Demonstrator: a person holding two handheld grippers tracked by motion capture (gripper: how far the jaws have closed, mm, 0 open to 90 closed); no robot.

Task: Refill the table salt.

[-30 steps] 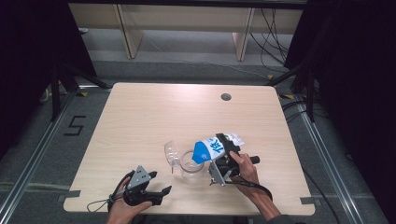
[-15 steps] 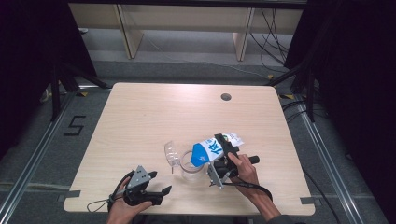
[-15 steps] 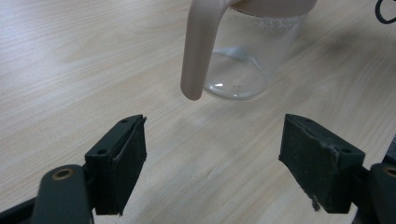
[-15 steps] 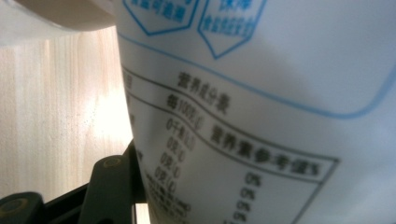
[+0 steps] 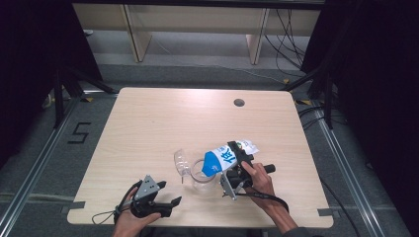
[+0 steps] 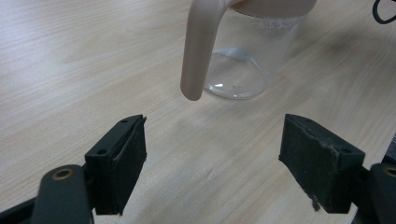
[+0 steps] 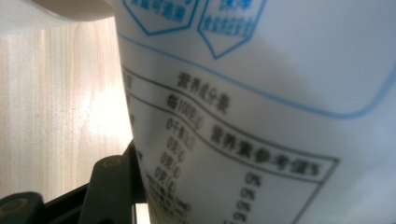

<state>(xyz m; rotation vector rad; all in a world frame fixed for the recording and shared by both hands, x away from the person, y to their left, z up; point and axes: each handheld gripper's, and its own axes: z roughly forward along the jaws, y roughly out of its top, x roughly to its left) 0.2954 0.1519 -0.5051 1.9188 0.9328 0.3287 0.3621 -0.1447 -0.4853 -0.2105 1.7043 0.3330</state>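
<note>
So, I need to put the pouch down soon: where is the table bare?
The far half of the light wooden table is bare, apart from a round cable hole. The left side is also free. It is crowded near the front: clear plastic jug, blue-and-white pouch in the right claw, open left claw.

Your high view looks forward and down from above your side of the wooden table (image 5: 148,123), far enough to take in the whole top. Your left gripper view sits low, near the tabletop, facing the clear pitcher (image 6: 243,60) close ahead. Your right gripper view is pressed against the printed pouch (image 7: 261,116), blurred by nearness. The high view shares that pitcher (image 5: 203,170) and pouch (image 5: 222,159) with them.
</note>
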